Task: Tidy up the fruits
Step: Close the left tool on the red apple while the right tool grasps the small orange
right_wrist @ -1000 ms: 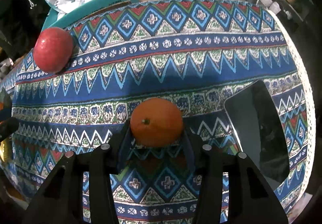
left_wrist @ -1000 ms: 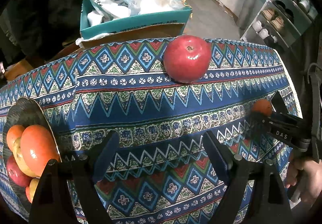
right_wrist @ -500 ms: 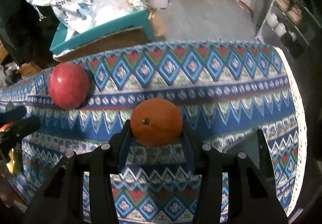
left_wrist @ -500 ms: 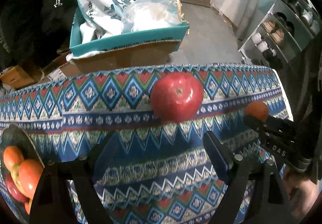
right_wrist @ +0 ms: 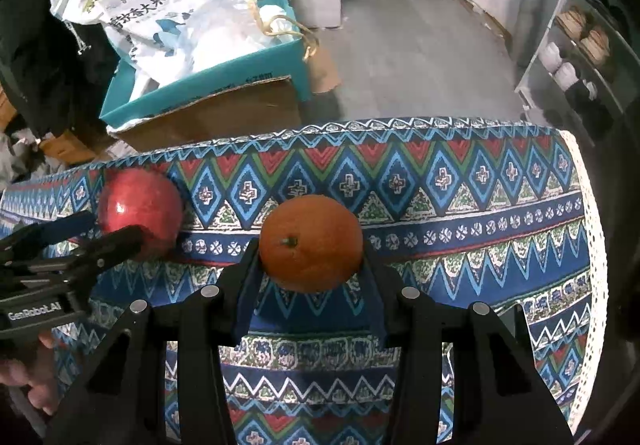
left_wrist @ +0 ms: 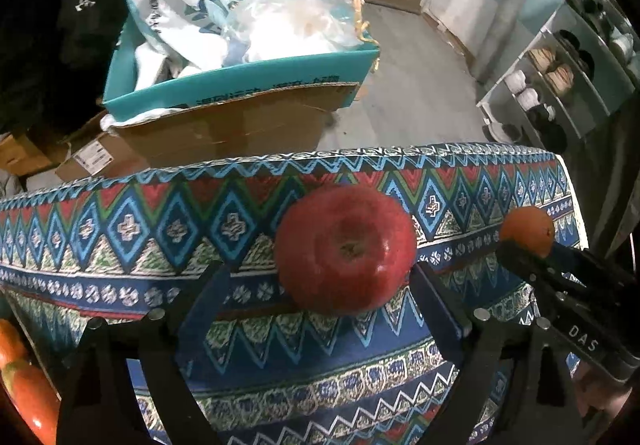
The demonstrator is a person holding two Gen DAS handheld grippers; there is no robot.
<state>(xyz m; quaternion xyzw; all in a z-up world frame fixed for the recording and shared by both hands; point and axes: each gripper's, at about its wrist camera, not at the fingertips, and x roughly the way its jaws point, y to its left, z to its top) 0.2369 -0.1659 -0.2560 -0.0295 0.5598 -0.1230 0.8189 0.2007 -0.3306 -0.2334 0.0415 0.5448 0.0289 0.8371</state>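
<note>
The left tongs (left_wrist: pixel 320 297) had closed in on the red apple (left_wrist: pixel 346 247) on the worktop (left_wrist: pixel 120 229), jaws just widening, not gripping it. The right tongs (right_wrist: pixel 310 265), marked "DAS", clamped the orange (right_wrist: pixel 311 243) above the cloth; the left read "GenRobot.AI".

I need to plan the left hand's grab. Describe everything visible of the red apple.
The red apple is round, glossy and deep red, with a highlight on its skin. It sits with its dimpled end facing the left camera, on the patterned tablecloth near the far edge. The left gripper is open around it; its fingers are not visibly pressing on it.
</note>
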